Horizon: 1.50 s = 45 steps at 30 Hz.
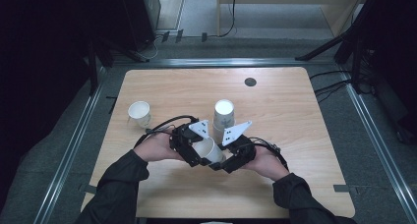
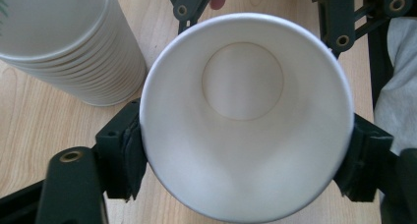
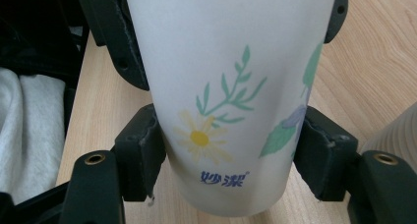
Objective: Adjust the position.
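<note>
Item: white paper cup, single, empty.
Print: yellow daisy, green sprigs, blue lettering on the wall.
Pose: tilted, mouth toward the person's left, base toward the right.
Location: near edge of the table, just in front of the cup stack.
Interior: clean, round base visible.

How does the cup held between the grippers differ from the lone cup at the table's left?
The held cup is tipped, clamped by both the left gripper and right gripper; the lone cup stands free, untouched. The held cup lies near the stack; the lone cup sits apart. Both are white paper cups.
</note>
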### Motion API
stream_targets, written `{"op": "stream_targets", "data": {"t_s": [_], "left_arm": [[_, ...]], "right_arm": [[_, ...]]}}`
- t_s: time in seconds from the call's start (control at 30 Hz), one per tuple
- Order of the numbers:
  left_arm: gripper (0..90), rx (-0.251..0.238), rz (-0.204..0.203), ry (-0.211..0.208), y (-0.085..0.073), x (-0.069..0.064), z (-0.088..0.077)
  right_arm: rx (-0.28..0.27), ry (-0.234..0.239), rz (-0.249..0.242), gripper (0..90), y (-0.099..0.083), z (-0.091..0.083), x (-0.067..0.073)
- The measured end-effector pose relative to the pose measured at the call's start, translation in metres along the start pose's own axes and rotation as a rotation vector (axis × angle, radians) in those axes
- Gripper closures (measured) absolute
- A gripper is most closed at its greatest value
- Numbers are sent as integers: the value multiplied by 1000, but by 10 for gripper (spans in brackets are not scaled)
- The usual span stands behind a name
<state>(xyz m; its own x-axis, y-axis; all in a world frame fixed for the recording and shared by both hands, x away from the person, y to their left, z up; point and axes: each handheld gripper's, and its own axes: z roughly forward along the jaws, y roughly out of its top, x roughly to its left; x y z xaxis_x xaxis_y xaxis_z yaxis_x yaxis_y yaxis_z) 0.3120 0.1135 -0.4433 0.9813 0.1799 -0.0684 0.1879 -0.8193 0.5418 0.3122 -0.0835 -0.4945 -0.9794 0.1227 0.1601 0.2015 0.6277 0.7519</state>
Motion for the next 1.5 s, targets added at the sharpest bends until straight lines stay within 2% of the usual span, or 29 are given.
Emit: {"op": "stream_targets", "data": {"t_s": [0.07, 0.13, 0.43, 0.5, 0.57, 0.63, 0.67, 0.87, 0.97, 1.23, 1.4, 1.5], "left_arm": [[156, -17, -21, -15, -1, 1, 0], [153, -35, -35, -26, -3, 2, -2], [134, -190, -99, -47, -16, 7, -9], [134, -222, -117, -66, -18, 8, -8], [135, -244, -123, -60, -19, 8, -7], [135, -265, -130, -75, -19, 8, -6], [135, -273, -127, -58, -19, 7, -5], [156, -363, -151, -99, -19, 8, -4], [206, -368, -146, -105, -19, 8, -4], [233, -355, -144, -113, -20, 9, -3], [241, -336, -139, -97, -22, 10, -7], [243, -327, -136, -69, -23, 12, -10]], "right_arm": [[-6, -2, 0, 338, 0, -2, 0], [-19, -9, 3, 338, 0, -4, -1], [-72, -11, 22, 337, 0, -16, -3], [-81, -10, 23, 337, 0, -17, -3], [-86, -10, 26, 337, 1, -18, -3], [-91, -3, 29, 337, 0, -19, -3], [-91, -3, 28, 337, 0, -19, -3], [-109, 15, 35, 337, 2, -17, -1], [-109, 15, 36, 338, 2, -16, -2], [-98, 23, 49, 334, 2, -15, -3], [-95, 14, 63, 294, 2, -15, -3], [-82, 1, 58, 264, 1, -15, -3]]}}
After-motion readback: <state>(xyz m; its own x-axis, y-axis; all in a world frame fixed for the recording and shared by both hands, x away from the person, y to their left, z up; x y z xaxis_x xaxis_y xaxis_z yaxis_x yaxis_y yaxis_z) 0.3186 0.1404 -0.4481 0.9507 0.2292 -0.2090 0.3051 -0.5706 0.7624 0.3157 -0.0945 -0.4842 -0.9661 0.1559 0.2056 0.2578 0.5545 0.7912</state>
